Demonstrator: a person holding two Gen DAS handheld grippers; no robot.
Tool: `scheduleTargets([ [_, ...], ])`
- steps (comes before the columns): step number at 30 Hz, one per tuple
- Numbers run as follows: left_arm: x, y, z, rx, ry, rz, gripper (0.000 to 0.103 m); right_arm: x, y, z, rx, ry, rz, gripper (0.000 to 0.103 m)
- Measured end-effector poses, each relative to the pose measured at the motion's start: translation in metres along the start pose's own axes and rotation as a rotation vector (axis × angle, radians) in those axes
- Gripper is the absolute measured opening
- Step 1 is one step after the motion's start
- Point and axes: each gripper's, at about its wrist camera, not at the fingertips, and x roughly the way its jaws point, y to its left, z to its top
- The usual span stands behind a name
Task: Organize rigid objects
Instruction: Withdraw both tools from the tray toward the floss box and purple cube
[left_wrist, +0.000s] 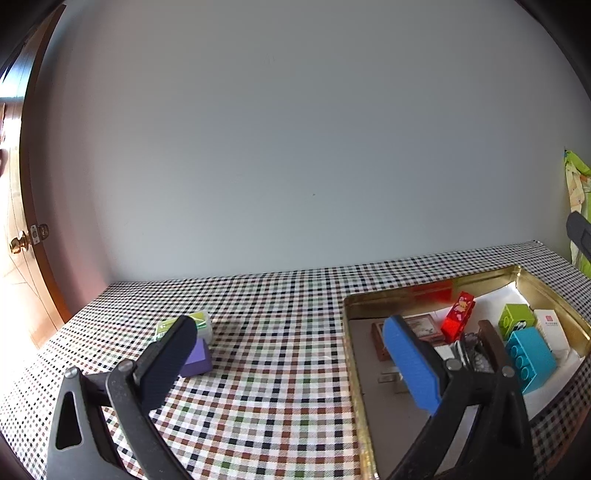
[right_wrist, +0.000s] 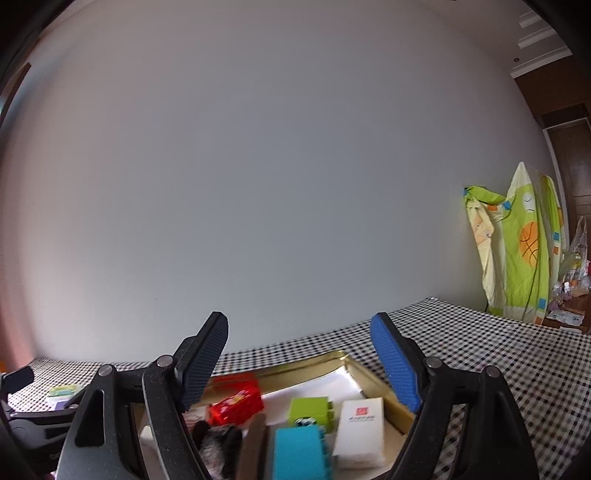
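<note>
Gold-rimmed tin tray (left_wrist: 546, 291) on the checked desk (left_wrist: 277, 332) already holds most blocks; a purple block (left_wrist: 199, 360) and green-labelled box (left_wrist: 205, 321) wait outside. Both the left hand-held gripper (left_wrist: 288, 354) and right hand-held gripper (right_wrist: 299, 358) are spread, empty. Next, I judge: the left fetches the purple block.

Both wrist views look low across the checked table (left_wrist: 258, 332), sharing the tin (left_wrist: 546, 295).

Left gripper (left_wrist: 290, 354): jaws apart, nothing between them.
Purple block (left_wrist: 197, 360): on checked tablecloth (left_wrist: 266, 332), at 9 o'clock from the gold tin (left_wrist: 554, 295).
Tin contents: red box (left_wrist: 458, 314), green block (left_wrist: 515, 319), blue brick (left_wrist: 530, 358) (others unclear).
</note>
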Motion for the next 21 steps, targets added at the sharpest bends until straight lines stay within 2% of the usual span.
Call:
scheduleTargets([
  [12, -0.001, 0.029, -0.003, -0.025, 0.019, 0.001, 0.102, -0.010, 0.041, -0.008, 0.005, 0.044, 0.068, 0.081],
  [21, 0.005, 0.069, -0.007, -0.043, 0.032, 0.072, 0.102, -0.010, 0.087, -0.015, -0.010, 0.075, 0.158, 0.081],
])
